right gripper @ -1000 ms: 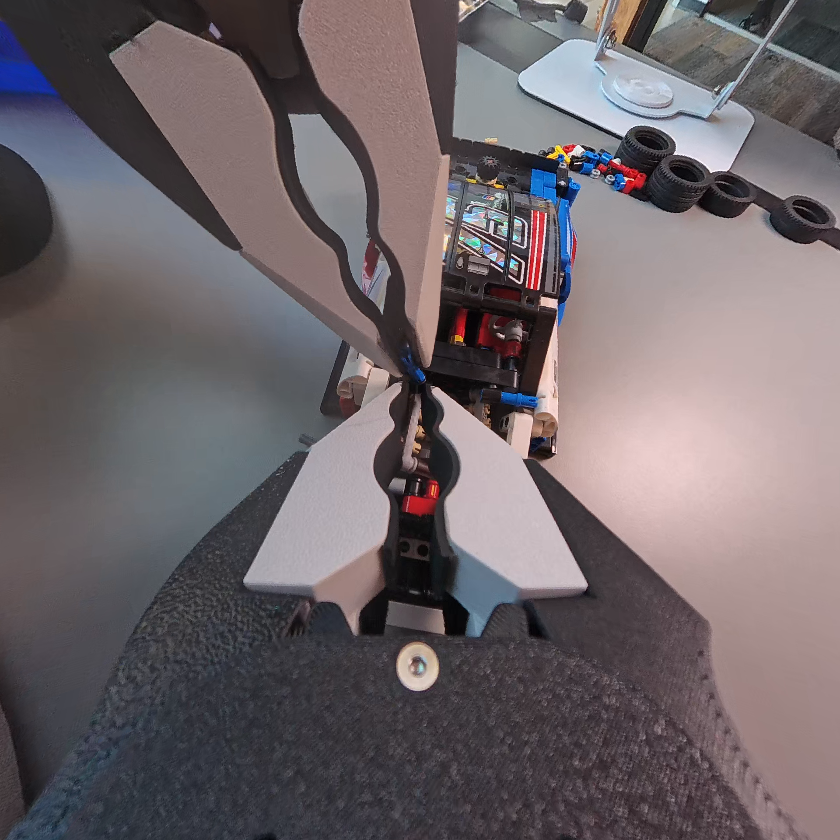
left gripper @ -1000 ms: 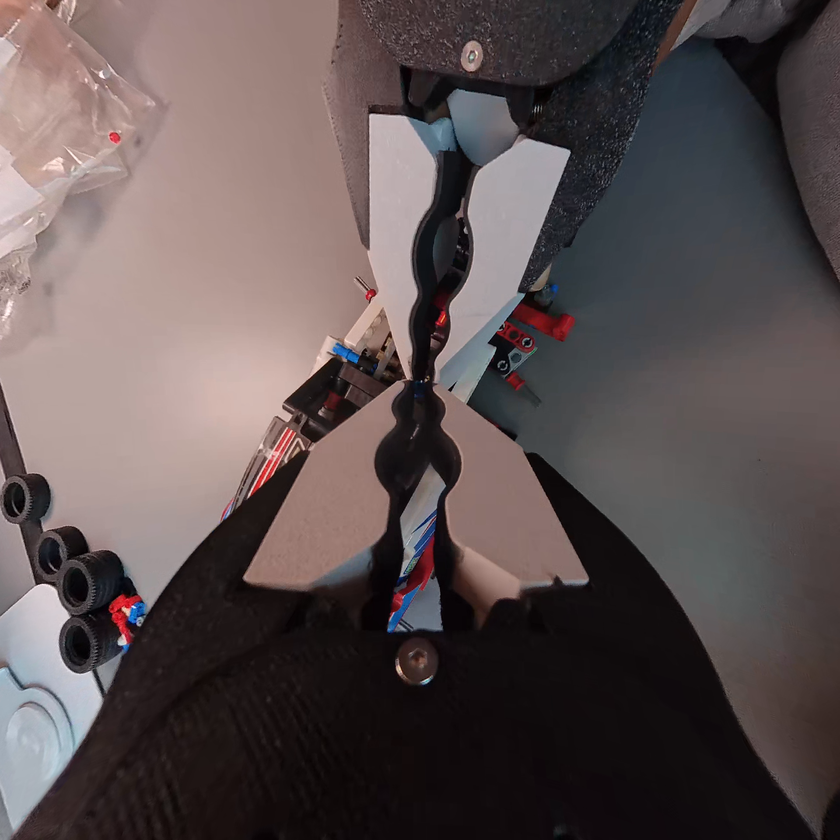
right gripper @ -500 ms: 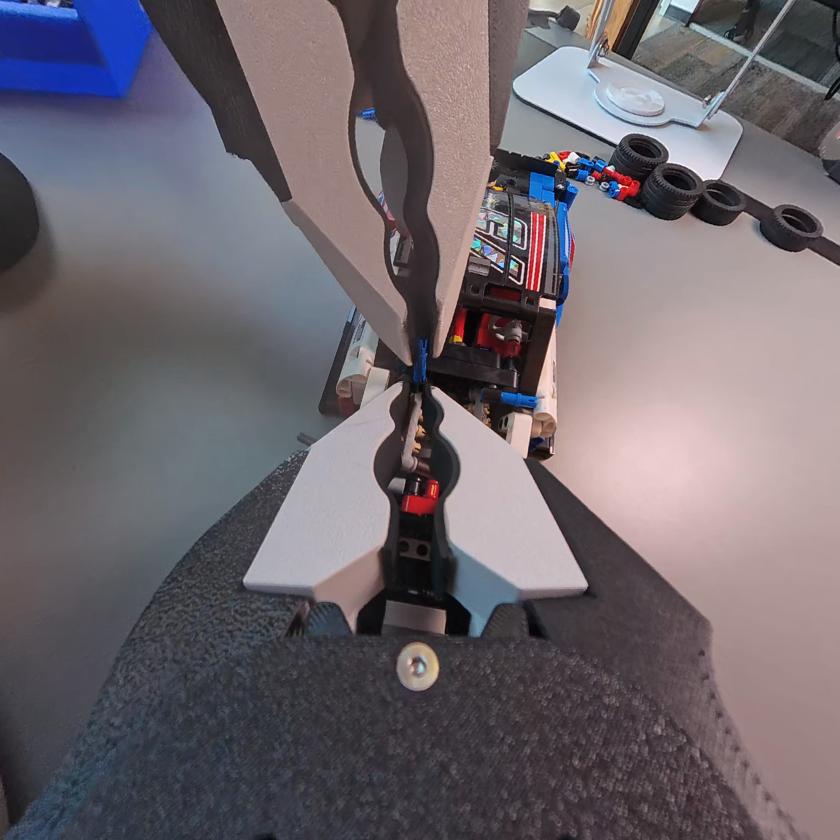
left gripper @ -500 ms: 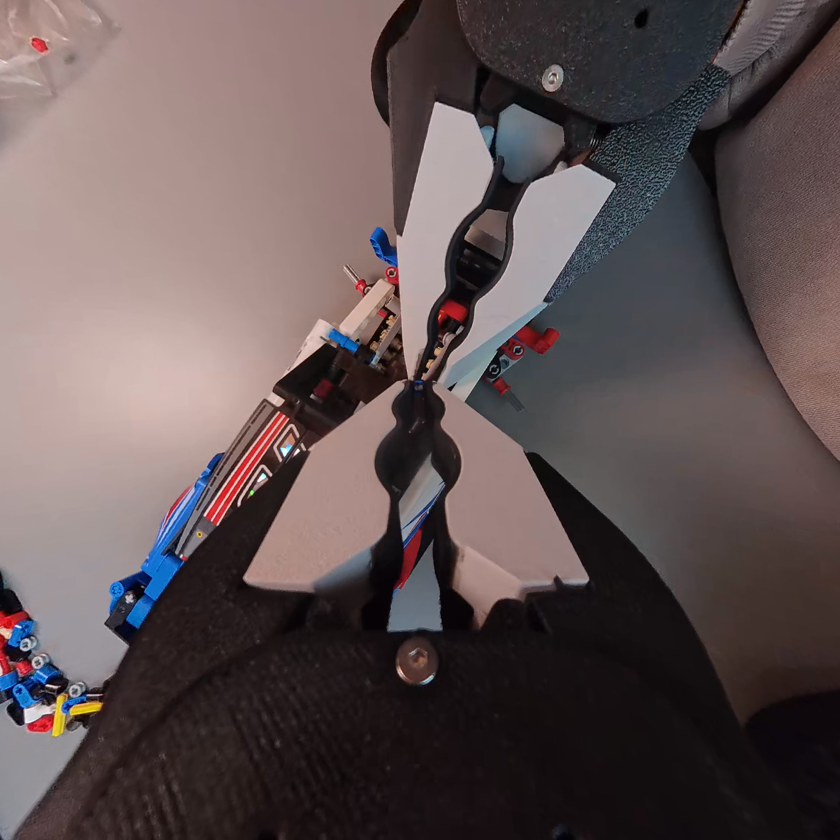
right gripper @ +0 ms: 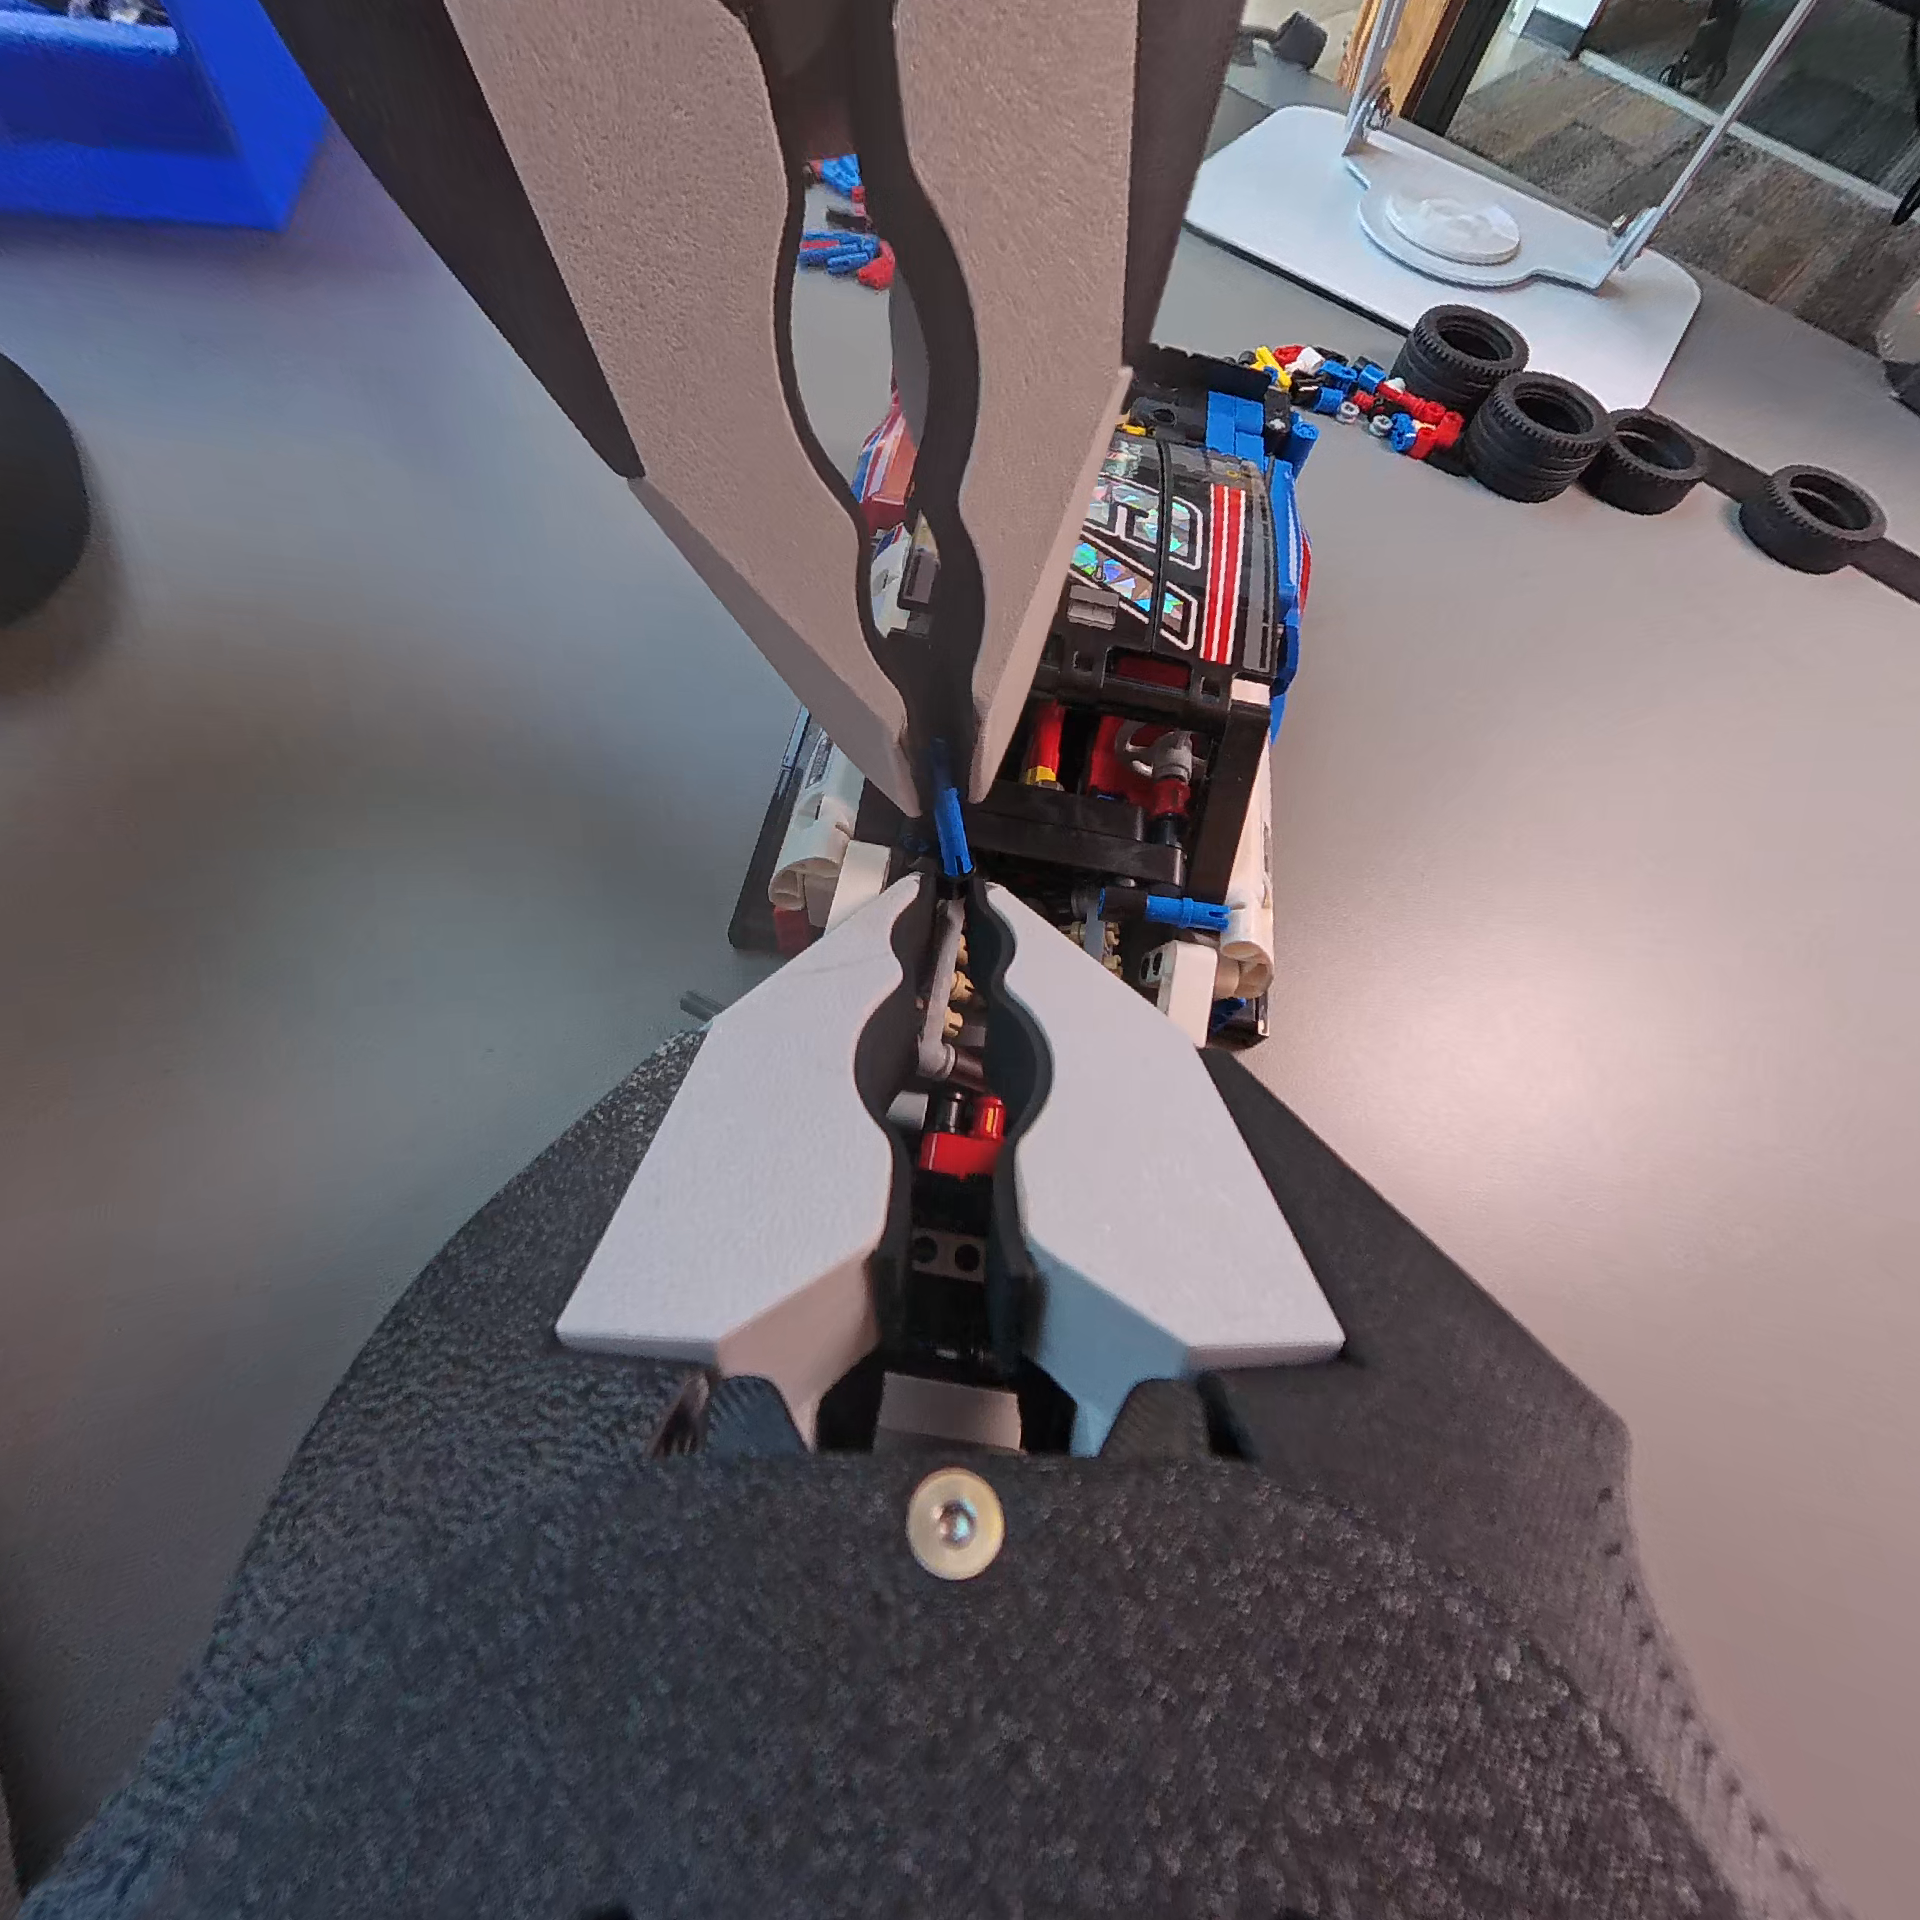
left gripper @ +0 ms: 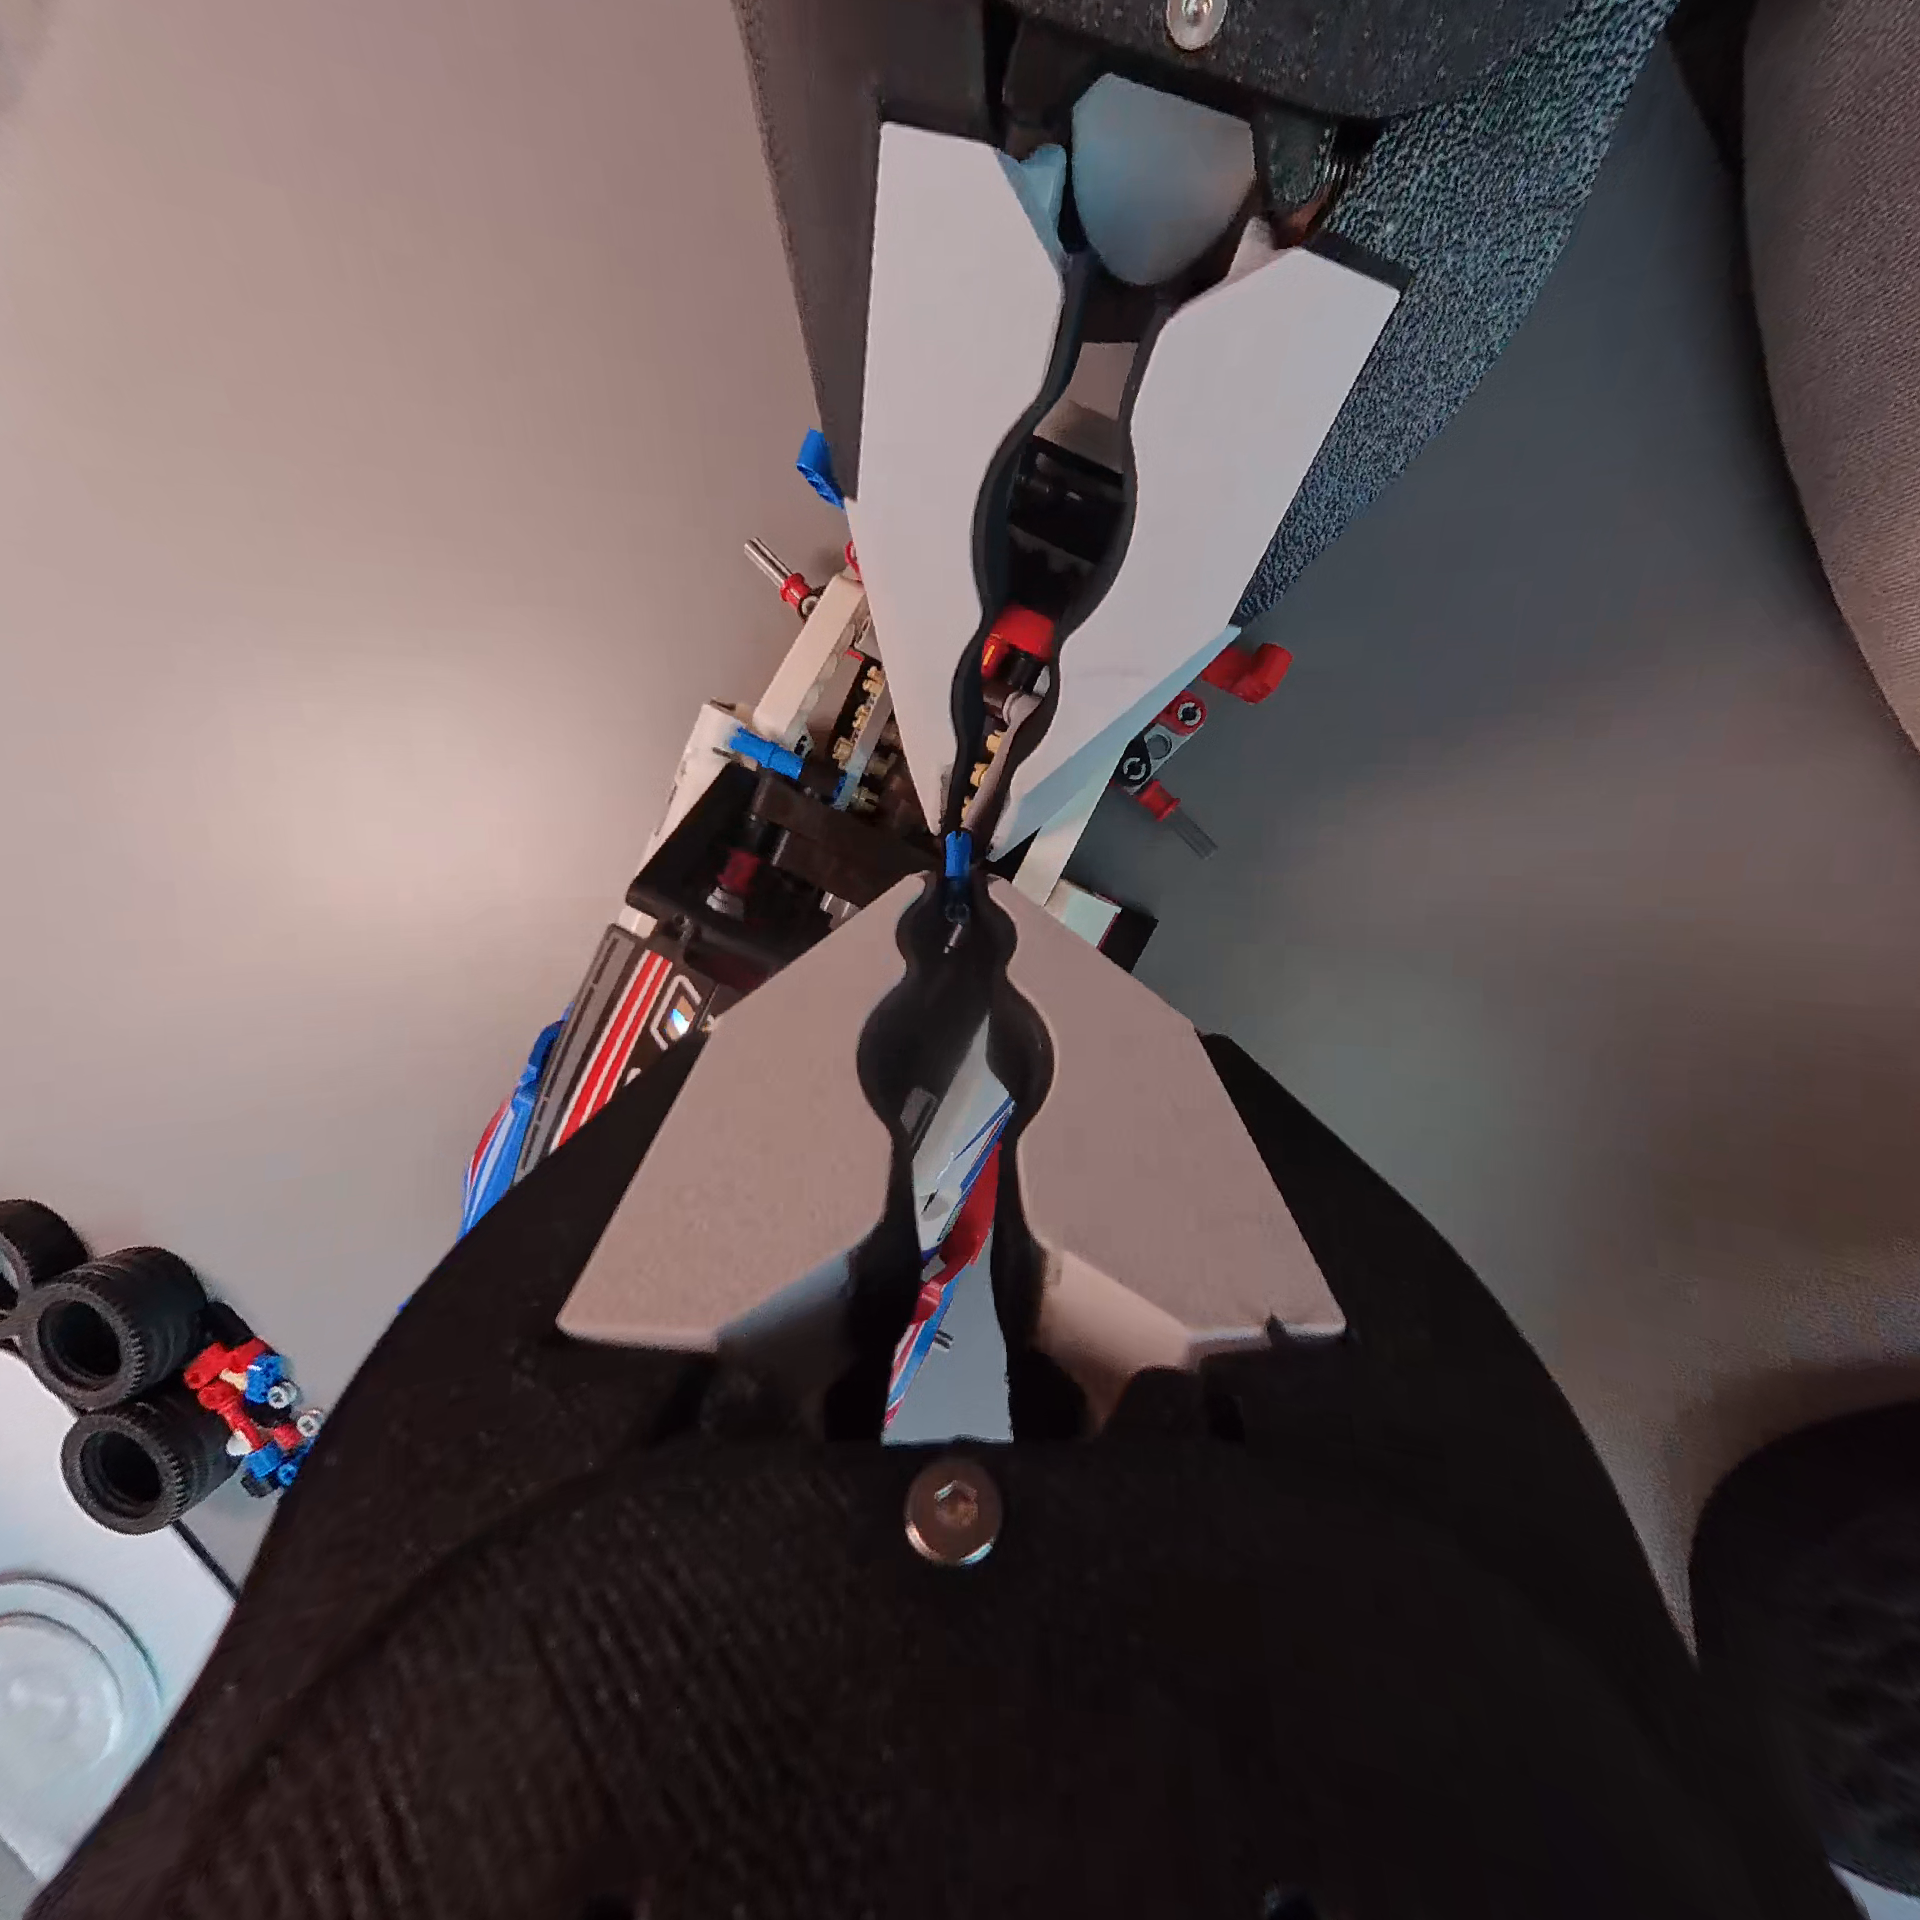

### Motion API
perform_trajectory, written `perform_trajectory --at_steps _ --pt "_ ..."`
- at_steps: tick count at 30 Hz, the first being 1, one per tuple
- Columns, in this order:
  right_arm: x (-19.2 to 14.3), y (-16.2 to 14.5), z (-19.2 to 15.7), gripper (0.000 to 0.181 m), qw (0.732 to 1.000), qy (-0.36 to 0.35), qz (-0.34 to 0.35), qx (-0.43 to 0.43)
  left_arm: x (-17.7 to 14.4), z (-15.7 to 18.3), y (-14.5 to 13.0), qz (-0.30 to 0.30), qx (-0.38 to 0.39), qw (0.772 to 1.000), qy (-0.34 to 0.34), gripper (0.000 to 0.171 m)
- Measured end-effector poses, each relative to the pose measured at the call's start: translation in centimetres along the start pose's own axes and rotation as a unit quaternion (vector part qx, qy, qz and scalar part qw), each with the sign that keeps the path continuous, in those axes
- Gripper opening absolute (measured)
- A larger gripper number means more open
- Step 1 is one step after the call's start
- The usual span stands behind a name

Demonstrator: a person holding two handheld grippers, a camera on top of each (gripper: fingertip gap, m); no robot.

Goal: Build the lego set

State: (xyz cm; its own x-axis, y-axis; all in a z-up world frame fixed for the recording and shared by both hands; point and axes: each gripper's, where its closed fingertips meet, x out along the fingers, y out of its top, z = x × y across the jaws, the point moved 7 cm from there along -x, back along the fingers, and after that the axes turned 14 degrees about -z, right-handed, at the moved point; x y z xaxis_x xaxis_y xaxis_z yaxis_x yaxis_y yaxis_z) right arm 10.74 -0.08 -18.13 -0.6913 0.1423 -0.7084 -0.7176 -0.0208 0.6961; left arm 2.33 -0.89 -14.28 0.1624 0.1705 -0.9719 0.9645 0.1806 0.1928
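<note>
A partly built lego car point(left gripper: 644, 997) with black, red-striped and blue panels lies on the grey table; it also shows in the right wrist view point(right gripper: 1164, 540). My left gripper point(left gripper: 951, 888) is shut on a small blue pin point(left gripper: 957, 854) and holds it above the car's open rear end. In the right wrist view the left gripper point(right gripper: 940, 795) comes down from the top with the pin point(right gripper: 948, 821) sticking out of its tips. My right gripper point(right gripper: 951, 888) is shut. It meets the left gripper tip to tip and touches the pin's free end. It also shows in the left wrist view point(left gripper: 961, 826).
Several black tyres point(right gripper: 1538, 426) and a heap of small coloured pieces point(right gripper: 1351, 390) lie beyond the car, next to a white stand base point(right gripper: 1455, 218). A blue bin point(right gripper: 135, 125) stands far left. More loose pieces point(right gripper: 852, 249) lie behind the left gripper. The tyres point(left gripper: 114, 1340) show lower left. Left and right tips are no more than a few centimetres apart.
The left gripper has swung from a tilt to nearly upright over the right gripper's tips, with the pin still in it. The tips have stayed together. The car has not moved.
</note>
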Motion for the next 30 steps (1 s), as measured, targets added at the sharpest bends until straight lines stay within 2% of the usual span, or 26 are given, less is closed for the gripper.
perform_trajectory --at_steps 7,11,15,21,25,30 --pt "0.0 0.0 0.0 0.003 1.0 0.001 0.003 -0.001 -0.2 -0.6 1.1 -0.074 0.02 0.996 -0.04 0.003" --pt "0.1 0.0 0.1 0.003 1.0 0.003 0.006 -0.001 -0.3 -0.7 1.9 -0.132 0.055 0.989 -0.042 0.002" --pt "0.1 0.0 0.1 0.002 1.0 0.002 0.011 -0.001 -0.3 -0.8 2.4 -0.165 0.074 0.983 -0.044 0.002" --pt "0.1 -0.1 0.2 0.003 1.0 0.004 0.019 0.004 -0.3 -0.8 2.6 -0.167 0.061 0.983 -0.042 0.002" --pt "0.2 -0.2 0.1 0.002 1.0 0.001 0.02 0.001 0.0 -0.7 3.3 -0.147 0.034 0.987 -0.049 0.003" --pt "0.3 0.0 -0.1 0.003 1.0 -0.003 0.031 0.004 -0.4 -0.6 2.3 -0.141 0.025 0.989 -0.044 0.002"
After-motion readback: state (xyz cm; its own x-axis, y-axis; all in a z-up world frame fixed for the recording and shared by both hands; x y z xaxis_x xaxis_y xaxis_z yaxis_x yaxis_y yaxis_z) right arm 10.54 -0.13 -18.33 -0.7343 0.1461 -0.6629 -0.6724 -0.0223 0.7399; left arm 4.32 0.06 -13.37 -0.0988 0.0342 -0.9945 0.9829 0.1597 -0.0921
